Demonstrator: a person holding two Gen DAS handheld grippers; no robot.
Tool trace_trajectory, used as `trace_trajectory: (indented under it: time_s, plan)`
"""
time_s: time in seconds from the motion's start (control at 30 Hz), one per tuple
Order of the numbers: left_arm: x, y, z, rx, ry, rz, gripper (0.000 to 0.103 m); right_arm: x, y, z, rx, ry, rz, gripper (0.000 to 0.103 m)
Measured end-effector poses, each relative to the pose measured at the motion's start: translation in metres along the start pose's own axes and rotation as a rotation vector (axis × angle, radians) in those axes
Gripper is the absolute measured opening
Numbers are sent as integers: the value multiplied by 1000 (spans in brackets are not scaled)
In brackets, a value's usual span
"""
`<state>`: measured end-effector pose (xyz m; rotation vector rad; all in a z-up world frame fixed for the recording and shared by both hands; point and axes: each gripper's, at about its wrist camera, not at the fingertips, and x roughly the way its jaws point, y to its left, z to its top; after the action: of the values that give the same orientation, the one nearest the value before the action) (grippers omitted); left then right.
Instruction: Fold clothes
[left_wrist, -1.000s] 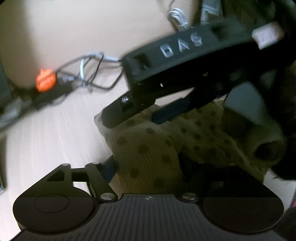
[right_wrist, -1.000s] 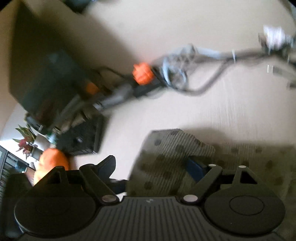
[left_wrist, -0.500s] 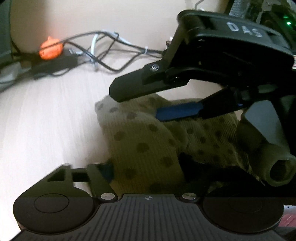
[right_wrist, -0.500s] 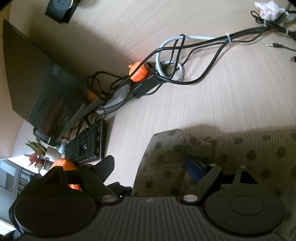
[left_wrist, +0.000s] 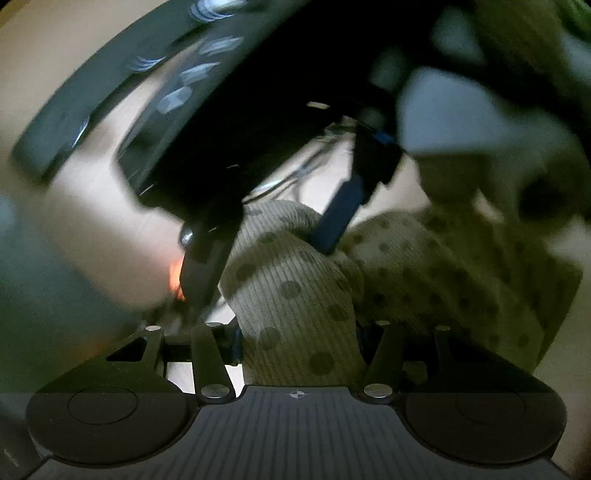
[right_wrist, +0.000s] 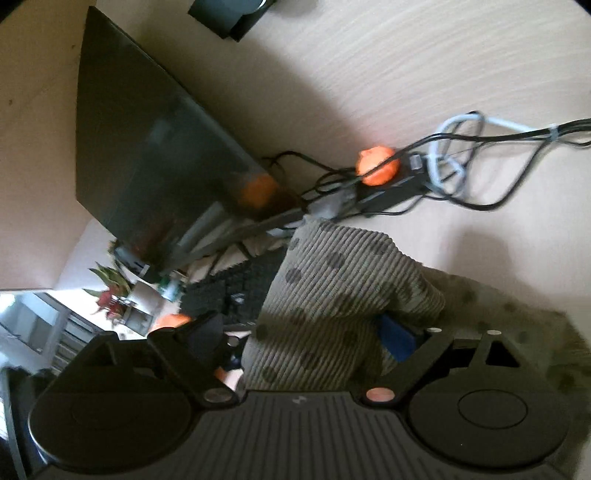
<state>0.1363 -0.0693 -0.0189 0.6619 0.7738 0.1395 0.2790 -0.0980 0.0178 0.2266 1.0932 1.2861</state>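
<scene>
An olive ribbed cloth with dark dots (left_wrist: 295, 295) lies bunched on the pale wooden table (right_wrist: 406, 55). My left gripper (left_wrist: 299, 339) is closing, and a thick fold of the cloth fills the gap between its pads. The right gripper (left_wrist: 266, 251) looms blurred just above and beyond it, straddling the same fold. In the right wrist view the right gripper (right_wrist: 301, 332) is opening. A raised fold of the cloth (right_wrist: 332, 295) stands between its jaws, draped against the blue right pad (right_wrist: 397, 338) and clear of the left finger (right_wrist: 205, 330).
A dark screen (right_wrist: 147, 158) stands tilted at the left. A tangle of black and grey cables (right_wrist: 480, 166) with an orange ball-shaped object (right_wrist: 376, 170) lies behind the cloth. A black keyboard (right_wrist: 236, 291) and a potted plant (right_wrist: 110, 291) sit further left.
The left view has rolled and the right gripper now fills its upper part. Left jaws have narrowed around the cloth. The right gripper has risen with the fold and its jaws stand wider.
</scene>
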Motion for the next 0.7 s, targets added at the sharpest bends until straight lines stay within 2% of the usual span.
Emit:
trace_trajectory:
  time_s: [0.07, 0.13, 0.2, 0.27, 0.33, 0.47, 0.53, 0.6, 0.7]
  plan:
    - [1, -24, 7, 138, -15, 23, 56, -11, -13, -3, 25, 10, -35, 92]
    - [3, -43, 15, 211, -17, 9, 58, -21, -30, -6, 69, 17, -66, 92]
    - [4, -59, 25, 237, -22, -26, 62, -30, -49, -11, 131, 24, -81, 92]
    - [6, -69, 36, 221, -27, -74, 73, -39, -66, -16, 182, 15, -79, 93]
    - [9, -76, 46, 183, -28, -130, 81, -47, -76, -20, 205, 5, -81, 93]
    - [9, -74, 58, 54, -31, -253, 85, -60, -87, -24, 193, -14, -124, 93]
    - [1, -61, 60, -43, -42, -350, 87, -62, -91, -27, 150, -11, -190, 91]
    - [-7, -43, 56, -137, -43, -428, 88, -62, -101, -32, 140, 5, -226, 83]
    - [-18, -7, 39, -310, -43, -523, 93, -69, -113, -38, 166, -7, -203, 83]
